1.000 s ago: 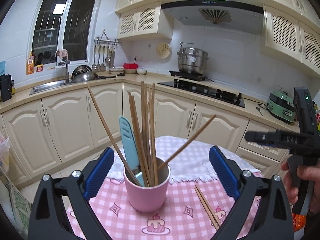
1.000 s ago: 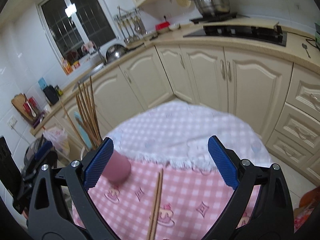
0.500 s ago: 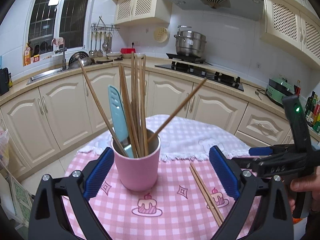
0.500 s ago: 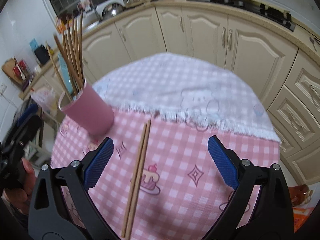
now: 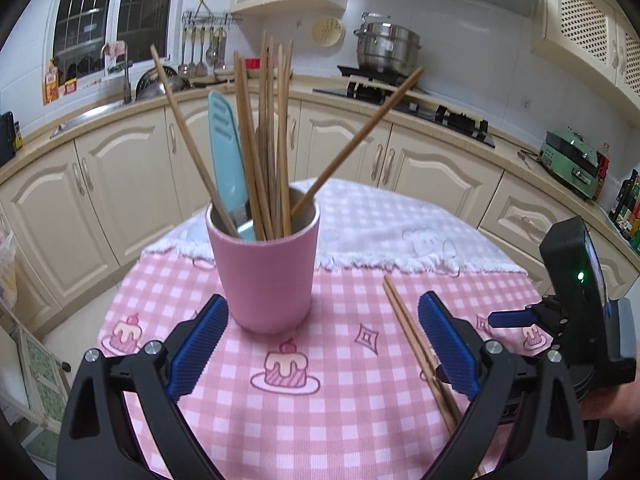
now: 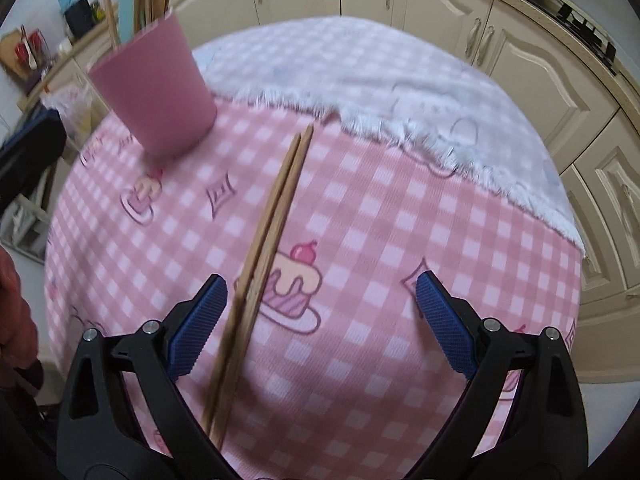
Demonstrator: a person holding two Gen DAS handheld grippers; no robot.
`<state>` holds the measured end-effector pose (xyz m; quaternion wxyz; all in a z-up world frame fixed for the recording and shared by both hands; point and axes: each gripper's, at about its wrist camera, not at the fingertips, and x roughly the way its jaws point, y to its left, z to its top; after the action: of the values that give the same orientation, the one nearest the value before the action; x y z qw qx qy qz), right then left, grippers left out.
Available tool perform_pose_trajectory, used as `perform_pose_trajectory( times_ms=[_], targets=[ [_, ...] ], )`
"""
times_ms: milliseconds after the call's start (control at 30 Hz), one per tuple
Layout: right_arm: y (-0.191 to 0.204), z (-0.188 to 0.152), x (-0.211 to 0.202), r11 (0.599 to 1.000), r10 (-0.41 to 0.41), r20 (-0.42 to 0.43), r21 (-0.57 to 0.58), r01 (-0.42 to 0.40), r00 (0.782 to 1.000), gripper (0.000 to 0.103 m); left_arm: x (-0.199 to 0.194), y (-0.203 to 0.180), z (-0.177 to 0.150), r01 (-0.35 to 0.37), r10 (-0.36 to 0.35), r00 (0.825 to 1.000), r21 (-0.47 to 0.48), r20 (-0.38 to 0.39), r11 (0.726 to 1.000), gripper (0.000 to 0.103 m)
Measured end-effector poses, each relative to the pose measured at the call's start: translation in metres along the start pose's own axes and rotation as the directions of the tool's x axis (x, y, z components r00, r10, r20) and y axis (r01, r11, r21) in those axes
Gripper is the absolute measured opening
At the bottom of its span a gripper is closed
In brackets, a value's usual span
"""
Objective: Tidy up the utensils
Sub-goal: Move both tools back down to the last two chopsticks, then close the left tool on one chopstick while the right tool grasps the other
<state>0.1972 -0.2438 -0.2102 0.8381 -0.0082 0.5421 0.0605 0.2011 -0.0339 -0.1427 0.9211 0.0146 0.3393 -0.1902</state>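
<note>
A pink cup stands on the pink checked tablecloth and holds several wooden chopsticks and a light blue utensil. It also shows in the right wrist view. A pair of wooden chopsticks lies flat on the cloth to the right of the cup. My left gripper is open and empty, just short of the cup. My right gripper is open and empty, low over the near end of the loose pair, which lies between its fingers toward the left one.
A white fringed cloth covers the far part of the round table. Cream cabinets and a counter with a sink and a hob ring the table. The table edge drops off close on all sides.
Both grippers have tilted down and moved closer to the table. The right gripper has come in low over the loose chopstick pair. The cup has not moved.
</note>
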Motion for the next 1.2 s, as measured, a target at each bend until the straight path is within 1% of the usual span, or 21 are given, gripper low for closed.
perform_pose_trajectory(
  times_ms=[133,200,300,467,533,667,833,933,1067,1200],
  targets=[
    [0.003,-0.007,0.008,0.999,-0.033,-0.028,-0.016,0.033,0.999,0.093,0.006,0.0,-0.006,-0.004,0.004,1.0,0.0,-0.029,1.0,0.094],
    [0.005,-0.009,0.007,0.999,-0.041,-0.023,-0.025,0.04,0.999,0.093,0.01,-0.001,-0.009,-0.001,0.001,0.999,0.0,-0.045,1.0,0.094],
    [0.007,-0.009,0.004,0.996,-0.077,-0.023,-0.049,0.076,0.997,0.093,0.014,-0.004,-0.012,0.001,-0.001,0.998,0.008,-0.065,1.0,0.094],
    [0.01,-0.011,0.009,0.998,-0.051,-0.046,-0.05,0.049,0.998,0.093,0.019,-0.012,-0.014,0.006,-0.004,0.997,0.022,-0.083,1.0,0.094],
    [0.013,-0.012,0.013,0.996,-0.066,-0.051,-0.062,0.063,0.997,0.091,0.02,-0.015,-0.015,0.006,-0.003,0.996,0.029,-0.091,1.0,0.094],
    [0.01,-0.013,0.011,0.997,-0.049,-0.038,-0.062,0.046,0.998,0.088,0.028,-0.02,-0.016,0.009,-0.003,0.992,0.042,-0.13,0.999,0.094],
    [-0.012,-0.016,0.006,0.998,-0.05,-0.031,-0.03,0.049,0.998,0.086,0.046,-0.035,-0.021,0.021,-0.004,0.977,0.079,-0.215,0.997,0.094],
    [-0.024,-0.018,0.004,0.999,-0.044,-0.026,-0.02,0.043,0.999,0.086,0.06,-0.045,-0.026,0.03,-0.002,0.962,0.097,-0.274,0.995,0.094],
    [-0.033,-0.018,0.004,0.999,-0.035,-0.021,-0.035,0.035,0.999,0.086,0.079,-0.055,-0.032,0.036,0.004,0.939,0.109,-0.344,0.993,0.094],
    [-0.042,-0.02,0.005,0.998,-0.034,-0.018,-0.054,0.033,0.999,0.086,0.091,-0.062,-0.033,0.044,-0.001,0.922,0.102,-0.388,0.994,0.094]
  ],
)
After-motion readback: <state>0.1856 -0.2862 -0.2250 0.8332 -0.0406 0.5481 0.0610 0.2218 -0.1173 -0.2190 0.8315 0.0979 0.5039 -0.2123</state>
